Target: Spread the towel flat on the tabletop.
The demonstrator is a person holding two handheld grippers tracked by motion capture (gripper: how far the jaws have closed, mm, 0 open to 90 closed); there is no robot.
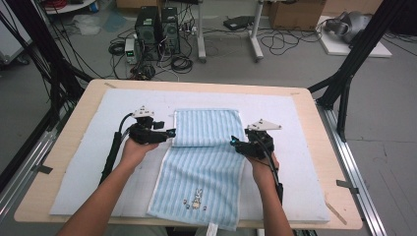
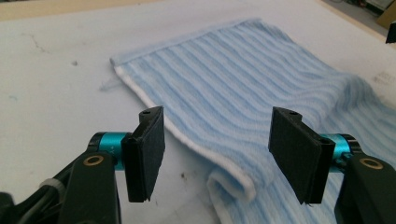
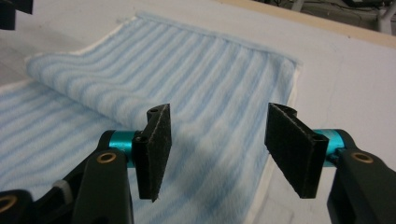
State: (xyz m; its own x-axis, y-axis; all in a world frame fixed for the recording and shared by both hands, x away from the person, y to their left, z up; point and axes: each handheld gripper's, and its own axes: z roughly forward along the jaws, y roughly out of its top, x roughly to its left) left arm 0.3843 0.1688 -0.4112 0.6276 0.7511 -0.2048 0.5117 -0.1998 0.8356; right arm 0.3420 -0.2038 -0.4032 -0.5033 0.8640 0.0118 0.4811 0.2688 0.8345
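The table [image 1: 314,147] carries a white mat [image 1: 88,162], and on it lies my towel [image 1: 206,167], blue-striped, its long axis running from me toward the far edge, stripes along that axis. Its far end is folded back toward me, so a doubled flap [image 1: 206,129] covers the far part, with the fold's rounded lip crossing the towel between my hands; the near end, with a small rabbit [image 1: 197,197] print, hangs at the table's near edge. I judge the first fold is laid and I am between grips. My left gripper [image 2: 219,156] sits at the flap's left edge, jaws apart and pressing nothing. My right gripper [image 3: 217,149] hovers over the right edge, equally apart and empty. Next I would likely pinch both near corners and carry them up over the flap, keeping the edges aligned.
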